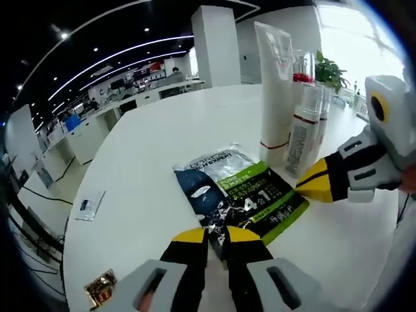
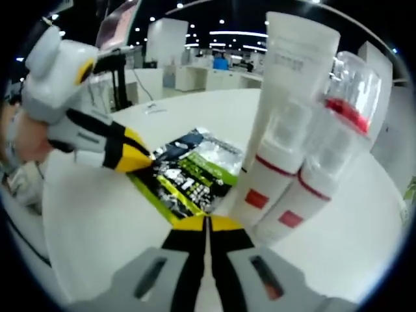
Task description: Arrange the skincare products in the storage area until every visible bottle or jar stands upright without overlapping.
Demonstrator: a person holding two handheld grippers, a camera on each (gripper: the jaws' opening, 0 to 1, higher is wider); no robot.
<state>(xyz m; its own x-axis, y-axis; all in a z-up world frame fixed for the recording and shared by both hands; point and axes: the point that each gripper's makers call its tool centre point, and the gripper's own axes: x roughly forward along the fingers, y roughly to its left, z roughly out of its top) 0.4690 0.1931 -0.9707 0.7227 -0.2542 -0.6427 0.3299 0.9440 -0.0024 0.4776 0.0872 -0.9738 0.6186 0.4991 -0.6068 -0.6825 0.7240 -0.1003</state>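
A black and green foil sachet (image 1: 244, 192) (image 2: 192, 172) lies flat on the white table (image 1: 149, 156). My left gripper (image 1: 219, 235) is shut on its near foil edge. My right gripper (image 2: 207, 224) (image 1: 305, 185) comes in from the right in the left gripper view, its jaws shut on the sachet's opposite edge. My left gripper (image 2: 140, 158) enters the right gripper view from the left. Just beyond the sachet stand a tall white tube (image 1: 276, 91) (image 2: 292, 78), two white bottles with red bands (image 1: 302, 130) (image 2: 266, 175), and a clear-capped bottle with a red top (image 1: 303, 68) (image 2: 351, 91), all upright and close together.
A small card (image 1: 88, 205) and a gold wrapper (image 1: 101, 289) lie near the table's left edge. A green plant (image 1: 328, 71) stands behind the bottles. Open table spreads to the left of the sachet. A person's hand (image 2: 19, 143) holds the left gripper.
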